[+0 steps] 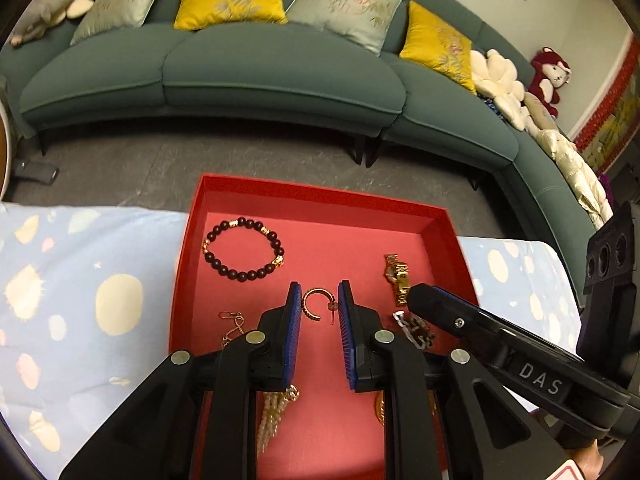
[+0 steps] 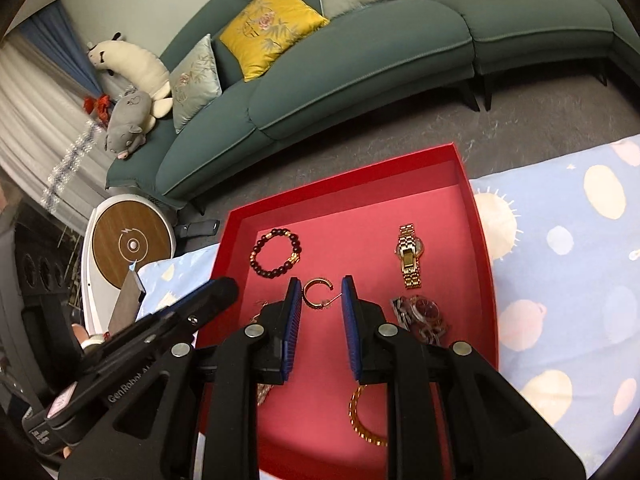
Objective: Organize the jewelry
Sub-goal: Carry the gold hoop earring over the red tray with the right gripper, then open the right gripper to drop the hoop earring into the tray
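A red tray (image 1: 192, 240) (image 2: 484, 240) holds jewelry: a dark bead bracelet (image 1: 244, 249) (image 2: 276, 254), a gold hoop earring (image 1: 318, 305) (image 2: 317, 292), a gold watch (image 1: 398, 280) (image 2: 410, 256), a silver watch (image 1: 416, 330) (image 2: 424, 312), a thin gold earring (image 1: 232, 326), a pearl strand (image 1: 272, 412) and a gold chain (image 2: 360, 420). My left gripper (image 1: 319, 300) is open above the tray, its jaws on either side of the hoop earring. My right gripper (image 2: 321, 294) is open too, framing the same hoop. Each gripper shows in the other's view (image 1: 416, 300) (image 2: 224, 288).
The tray lies on a blue spotted cloth (image 1: 80, 300) (image 2: 568, 280). Beyond is grey floor and a curved green sofa (image 1: 280, 72) (image 2: 360, 48) with cushions and plush toys. A round white-and-wood device (image 2: 128, 244) stands at the left.
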`<state>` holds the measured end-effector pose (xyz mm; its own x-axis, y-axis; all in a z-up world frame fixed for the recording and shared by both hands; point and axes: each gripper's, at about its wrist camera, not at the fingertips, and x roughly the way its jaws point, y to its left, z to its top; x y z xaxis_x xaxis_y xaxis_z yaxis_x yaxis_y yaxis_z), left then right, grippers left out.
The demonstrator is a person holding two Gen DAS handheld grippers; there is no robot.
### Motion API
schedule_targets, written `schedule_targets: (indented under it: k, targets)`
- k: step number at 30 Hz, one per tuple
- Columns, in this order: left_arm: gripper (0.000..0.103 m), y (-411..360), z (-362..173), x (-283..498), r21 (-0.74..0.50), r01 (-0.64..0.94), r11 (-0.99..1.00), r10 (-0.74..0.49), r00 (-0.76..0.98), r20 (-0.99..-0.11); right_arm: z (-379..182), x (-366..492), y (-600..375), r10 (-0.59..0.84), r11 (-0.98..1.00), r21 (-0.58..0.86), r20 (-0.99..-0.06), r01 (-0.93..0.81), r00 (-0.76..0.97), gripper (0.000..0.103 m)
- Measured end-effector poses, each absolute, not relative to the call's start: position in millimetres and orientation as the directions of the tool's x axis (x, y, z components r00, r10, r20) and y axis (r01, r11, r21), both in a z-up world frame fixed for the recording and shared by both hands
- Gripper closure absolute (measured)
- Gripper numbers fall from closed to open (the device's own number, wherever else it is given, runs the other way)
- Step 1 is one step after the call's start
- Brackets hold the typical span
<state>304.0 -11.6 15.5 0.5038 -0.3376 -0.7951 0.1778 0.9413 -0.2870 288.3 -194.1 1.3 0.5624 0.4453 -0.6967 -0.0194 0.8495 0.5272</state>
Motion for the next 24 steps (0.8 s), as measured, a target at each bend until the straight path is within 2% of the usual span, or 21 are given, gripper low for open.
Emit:
schedule_targets:
  k: [5, 11, 15, 21, 24]
  targets:
    - [0.087, -9.5, -5.7, 318.6, -0.324, 0.128, 0.937, -0.346, 0.446, -0.826, -12.3, 304.3, -190.4, 0.429, 0.864, 0.503, -0.73, -0.006, 0.532, 0.083]
    - [0.085, -12.3, -9.9, 320.0, -0.305, 0.116, 0.945, -0.324, 0.455, -0.83, -20.9, 311.9, -185.5, 0.41, 0.881, 0.474, -0.75, -0.011, 0.519, 0.082]
    - [0.072, -11.1, -8.3, 318.8, -0.297, 0.105, 0.949, -0.31, 0.479, -0.822, -21.2, 312.1, -183.4, 0.389, 0.891, 0.454, -0.751, -0.011, 0.533, 0.081]
    - [0.07, -2.0, 28.9, 286.7, -0.239, 0.141, 0.961, -0.275, 0.597, -0.754, -1.8, 292.2, -191.1, 0.392, 0.888, 0.457, -0.705, -0.043, 0.591, 0.08]
    - [0.062, 6.7, 53.8, 252.3, -0.217, 0.164, 0.962, -0.271, 0.64, -0.719, 28.7, 256.9, -195.8, 0.356, 0.916, 0.39, -0.672, -0.099, 0.649, 0.08]
